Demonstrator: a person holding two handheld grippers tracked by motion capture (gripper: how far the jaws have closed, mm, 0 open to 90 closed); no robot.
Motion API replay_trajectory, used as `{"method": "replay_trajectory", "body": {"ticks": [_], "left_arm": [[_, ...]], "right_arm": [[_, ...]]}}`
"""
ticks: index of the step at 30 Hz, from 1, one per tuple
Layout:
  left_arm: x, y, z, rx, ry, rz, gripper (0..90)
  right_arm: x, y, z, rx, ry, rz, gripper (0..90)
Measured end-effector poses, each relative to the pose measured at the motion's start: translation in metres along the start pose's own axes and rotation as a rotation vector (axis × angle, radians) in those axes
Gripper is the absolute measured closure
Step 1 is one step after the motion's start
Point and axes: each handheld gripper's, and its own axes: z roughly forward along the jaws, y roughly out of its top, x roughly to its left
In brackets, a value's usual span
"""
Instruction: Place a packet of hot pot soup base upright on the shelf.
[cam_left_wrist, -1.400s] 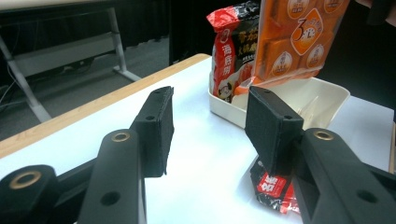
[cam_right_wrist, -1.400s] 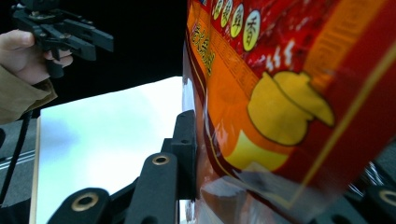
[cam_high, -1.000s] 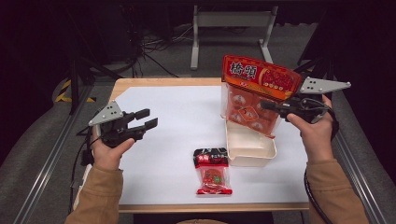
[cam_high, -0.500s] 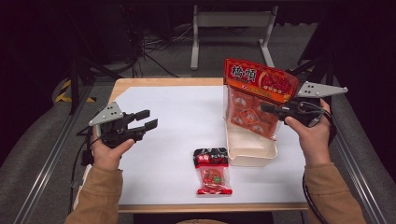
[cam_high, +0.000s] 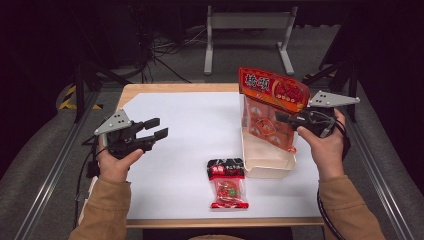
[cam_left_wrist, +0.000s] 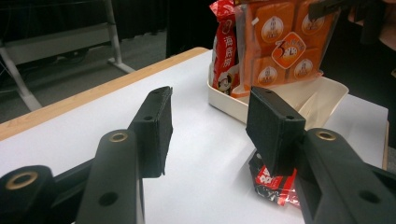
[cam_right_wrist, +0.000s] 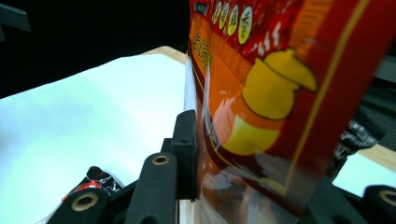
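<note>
Clamped in the right hand-held gripper (cam_high: 284, 120) is a large orange-red snack bag (cam_high: 270, 107), which is held upright with its lower end inside a cream tray (cam_high: 265, 162) on the right part of the bench (cam_high: 200, 125). In the right gripper view the left pad is seen pressed flat against the printed face of the bag (cam_right_wrist: 280, 93), while the other jaw is hidden behind the bag, so a grip across its side is shown. The gripper is carried by the right hand (cam_high: 325, 147), with the grey three-cornered plate at the top.

Well apart, over the left part of the white bench top, the left hand-held gripper (cam_high: 156, 128) is held by the left hand (cam_high: 115, 162) with its jaws parted and nothing between them. In the left gripper view the bare bench surface (cam_left_wrist: 201, 140) is seen through the gap between the pads, with the tray (cam_left_wrist: 299, 100) and the bag (cam_left_wrist: 275, 42) beyond.

A small red and black sachet (cam_high: 227, 182) lies flat on the bench near the front edge, just beside the near left corner of the tray and not touched by either gripper. Part of it (cam_left_wrist: 273, 179) is seen behind the right jaw in the left gripper view, and a corner of it (cam_right_wrist: 95, 179) at the bottom of the right gripper view.
</note>
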Motion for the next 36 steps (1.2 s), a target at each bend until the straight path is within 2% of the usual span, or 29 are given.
{"method": "replay_trajectory", "body": {"ticks": [6,10,14,17,18,24,27,36], "left_arm": [[0.000,0.000,0.000,0.000,0.001,-0.002,51.5],[0.000,-0.001,0.000,0.001,0.001,-0.002,51.4],[0.000,-0.001,0.001,0.001,0.000,-0.002,51.4],[0.000,-0.001,0.000,0.003,0.002,-0.002,51.4],[0.000,-0.001,0.000,0.003,0.002,-0.001,51.4],[0.001,-0.002,0.001,0.008,0.004,-0.002,51.4],[0.001,-0.002,0.001,0.008,0.003,-0.005,51.3],[0.001,-0.004,0.003,0.013,0.003,-0.007,49.8]], "right_arm": [[0.001,-0.010,0.005,-0.010,0.001,0.015,70.4],[0.001,-0.017,0.006,-0.019,-0.005,0.047,70.4],[0.002,-0.030,0.016,0.025,-0.016,0.054,70.4],[0.003,-0.037,0.021,0.023,-0.008,0.058,70.4],[0.004,-0.041,0.022,-0.001,-0.010,0.057,70.4],[0.006,-0.048,0.022,-0.017,-0.013,0.049,70.3],[0.007,-0.055,0.025,-0.004,-0.014,0.048,70.2],[0.007,-0.069,0.022,-0.050,-0.016,0.057,70.2]]}}
